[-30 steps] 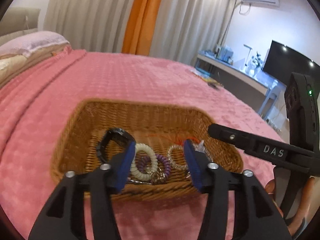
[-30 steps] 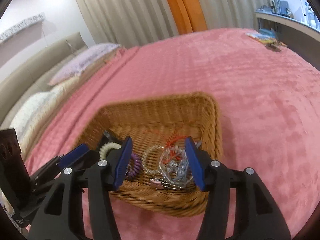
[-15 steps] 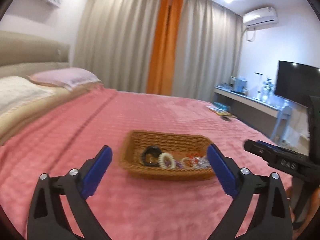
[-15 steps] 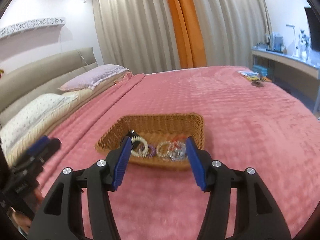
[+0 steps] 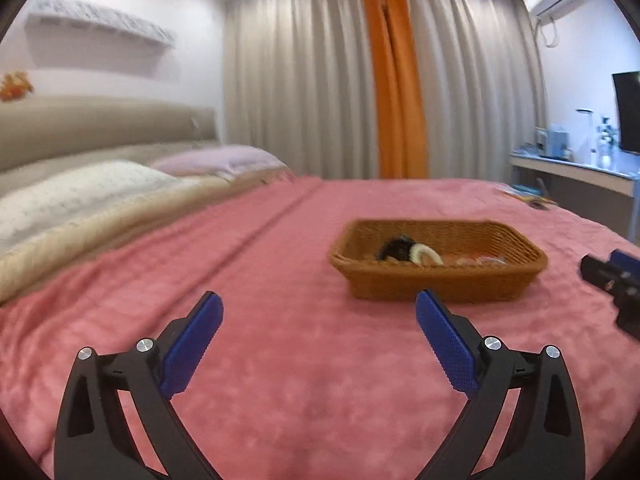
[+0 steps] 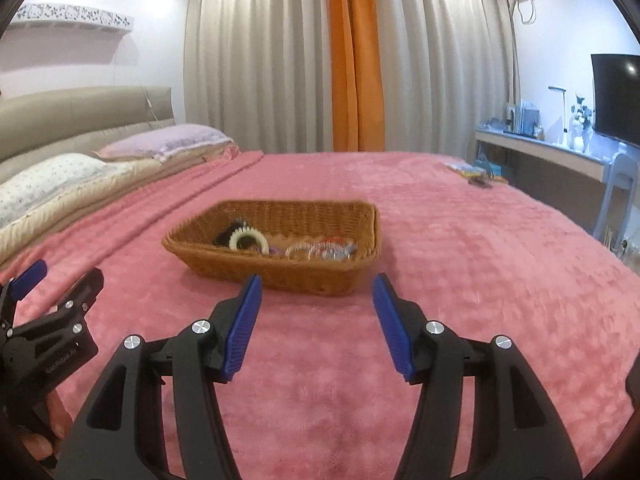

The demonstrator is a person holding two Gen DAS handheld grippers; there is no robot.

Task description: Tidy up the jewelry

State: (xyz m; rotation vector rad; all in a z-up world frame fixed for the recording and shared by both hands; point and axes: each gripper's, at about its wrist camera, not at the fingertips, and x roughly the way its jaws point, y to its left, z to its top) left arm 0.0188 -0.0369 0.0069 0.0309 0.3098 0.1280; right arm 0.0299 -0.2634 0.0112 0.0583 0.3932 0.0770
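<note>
A brown wicker basket [image 5: 436,280] [image 6: 224,264] sits on the pink bedspread [image 5: 304,368] [image 6: 472,272]. Inside lie a white coiled ring [image 6: 248,238] [image 5: 426,254], a black band [image 6: 228,234] [image 5: 396,248] and clear beaded bracelets [image 6: 320,250]. My left gripper [image 5: 318,300] hovers over the blanket, short of the basket and to its left, open wide with nothing between its blue pads. My right gripper [image 6: 317,280] hangs just in front of the basket's near wall, open and empty. Each gripper shows at the edge of the other's view: the right gripper [image 5: 612,276], the left gripper [image 6: 56,280].
Pillows [image 5: 80,196] [image 6: 52,184] and a padded headboard [image 6: 80,116] line the left. A desk [image 6: 560,156] with a lamp and a screen stands at the right. Small flat items [image 6: 476,174] lie at the bed's far right edge. Curtains [image 5: 360,80] hang behind.
Both grippers have pulled back from right over the basket's jewelry to well in front of it and now point more level. The left jaws have opened much wider.
</note>
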